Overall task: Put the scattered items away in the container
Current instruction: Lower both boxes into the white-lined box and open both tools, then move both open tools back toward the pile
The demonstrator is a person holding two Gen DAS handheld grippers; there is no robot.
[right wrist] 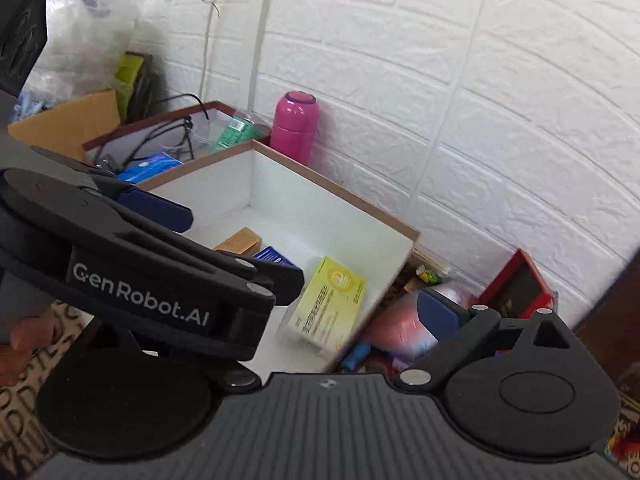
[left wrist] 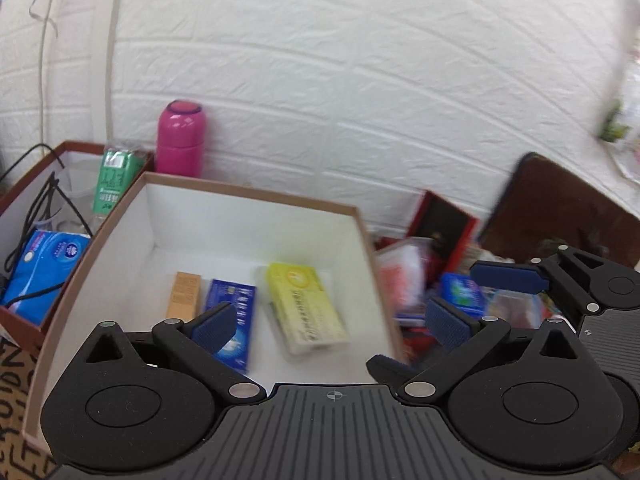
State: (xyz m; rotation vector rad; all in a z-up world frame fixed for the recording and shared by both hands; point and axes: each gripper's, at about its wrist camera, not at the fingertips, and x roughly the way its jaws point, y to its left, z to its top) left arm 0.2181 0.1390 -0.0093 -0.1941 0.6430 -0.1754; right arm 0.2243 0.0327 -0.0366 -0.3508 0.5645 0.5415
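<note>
The container (left wrist: 352,216) is a brown-rimmed box with a white inside. In it lie an orange carton (left wrist: 184,296), a blue carton (left wrist: 236,308) and a yellow carton (left wrist: 306,308). My left gripper (left wrist: 332,324) hangs over its near edge, open and empty. One blue pad (left wrist: 508,276) of my right gripper shows just to the right. In the right wrist view my right gripper (right wrist: 320,316) is open and empty above the container (right wrist: 360,200) and the yellow carton (right wrist: 328,304). Its left finger is hidden behind my left gripper (right wrist: 228,240). Scattered packets (left wrist: 460,292) lie right of the container.
A pink bottle (left wrist: 182,138) stands against the white brick wall. A second box (left wrist: 24,184) at left holds a blue tissue pack (left wrist: 40,272), a green bottle and cables. A red box (left wrist: 440,220), a dark board (left wrist: 560,208) and a pink bag (right wrist: 400,328) crowd the right.
</note>
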